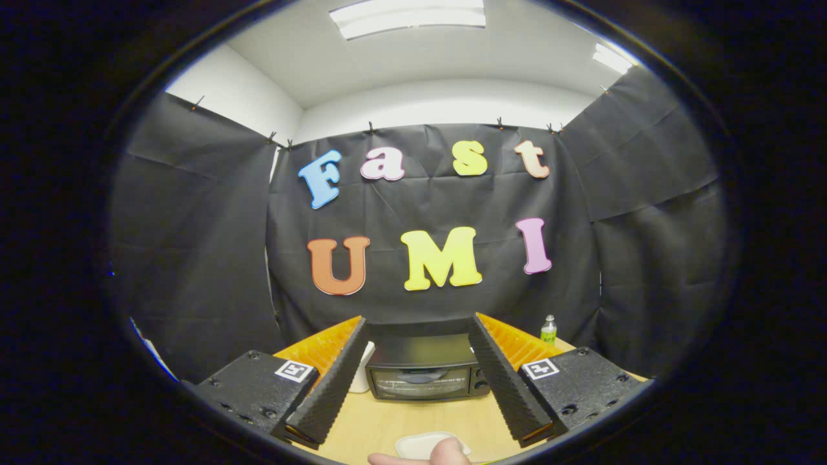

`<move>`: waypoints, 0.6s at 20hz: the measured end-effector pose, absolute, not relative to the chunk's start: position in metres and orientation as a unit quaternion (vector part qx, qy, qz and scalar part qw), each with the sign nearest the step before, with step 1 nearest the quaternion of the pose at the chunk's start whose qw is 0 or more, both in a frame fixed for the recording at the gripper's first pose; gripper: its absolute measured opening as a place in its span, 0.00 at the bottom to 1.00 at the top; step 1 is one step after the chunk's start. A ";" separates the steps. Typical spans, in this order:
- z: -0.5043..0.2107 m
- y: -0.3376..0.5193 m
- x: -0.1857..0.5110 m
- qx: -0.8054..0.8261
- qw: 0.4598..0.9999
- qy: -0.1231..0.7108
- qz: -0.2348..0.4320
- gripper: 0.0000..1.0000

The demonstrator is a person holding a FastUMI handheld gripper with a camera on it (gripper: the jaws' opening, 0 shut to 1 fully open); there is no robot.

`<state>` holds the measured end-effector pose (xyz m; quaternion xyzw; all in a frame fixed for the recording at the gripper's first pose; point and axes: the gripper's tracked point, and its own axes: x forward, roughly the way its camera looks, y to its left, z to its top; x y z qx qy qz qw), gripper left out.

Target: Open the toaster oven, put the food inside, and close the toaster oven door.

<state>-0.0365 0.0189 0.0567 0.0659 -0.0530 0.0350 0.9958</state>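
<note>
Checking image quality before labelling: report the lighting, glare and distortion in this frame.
Gripper view: even overhead light from ceiling panels, which blow out white; fisheye bends the booth walls; the closed toaster oven beyond the open gripper is sharp, its door glass showing faint reflections; the finger nearest the lens is soft.

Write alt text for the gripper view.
The gripper hangs open over a wooden table, its fingers framing a closed toaster oven beyond them. A white dish lies near the fingers, and a small bottle stands farther back.
</note>
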 end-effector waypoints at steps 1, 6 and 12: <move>0.049 0.032 -0.045 0.063 0.996 -0.048 0.045 1.00; 0.020 0.068 -0.061 0.025 0.998 -0.019 0.045 1.00; 0.006 0.084 -0.058 0.032 0.999 0.005 0.041 1.00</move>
